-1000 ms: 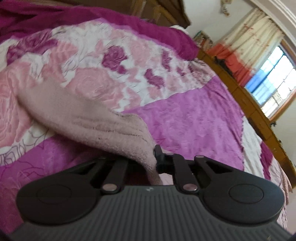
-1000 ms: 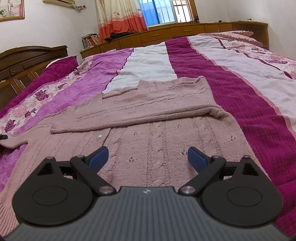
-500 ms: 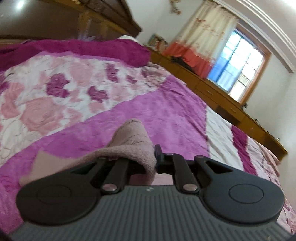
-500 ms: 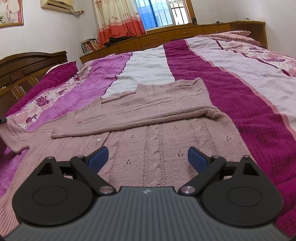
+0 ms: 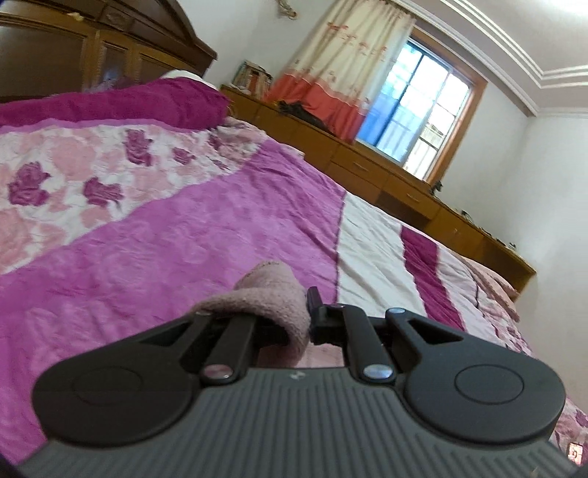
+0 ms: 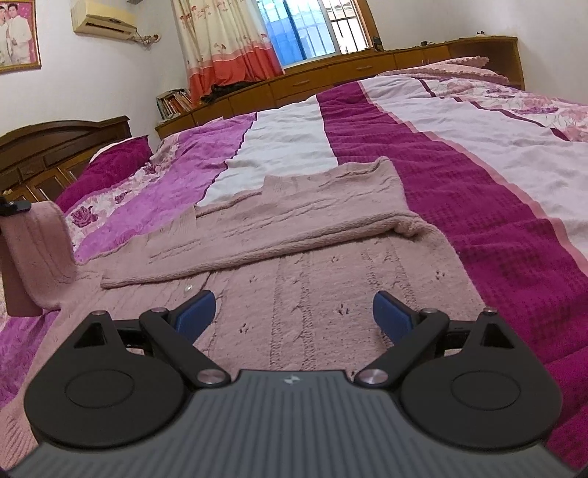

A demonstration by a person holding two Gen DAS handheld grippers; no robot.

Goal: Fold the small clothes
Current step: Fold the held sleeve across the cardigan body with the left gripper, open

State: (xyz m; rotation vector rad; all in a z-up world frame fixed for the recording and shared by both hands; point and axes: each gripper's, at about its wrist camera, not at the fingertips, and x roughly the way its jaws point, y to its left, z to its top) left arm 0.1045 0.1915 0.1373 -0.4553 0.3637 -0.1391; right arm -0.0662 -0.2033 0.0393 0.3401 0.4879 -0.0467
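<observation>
Pink sweater (image 6: 330, 264) sleeve (image 5: 272, 298) pinched in raised left hand-held gripper (image 5: 307, 312); right hand-held gripper (image 6: 294, 312) wide, low over sweater.

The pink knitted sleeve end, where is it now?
The pink knitted sleeve end is clamped in the left gripper, lifted at the right-wrist view's left edge.

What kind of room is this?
A bedroom in a home, most likely: a big bed with a pink and purple quilt, a wooden headboard, and a curtained window.
</observation>
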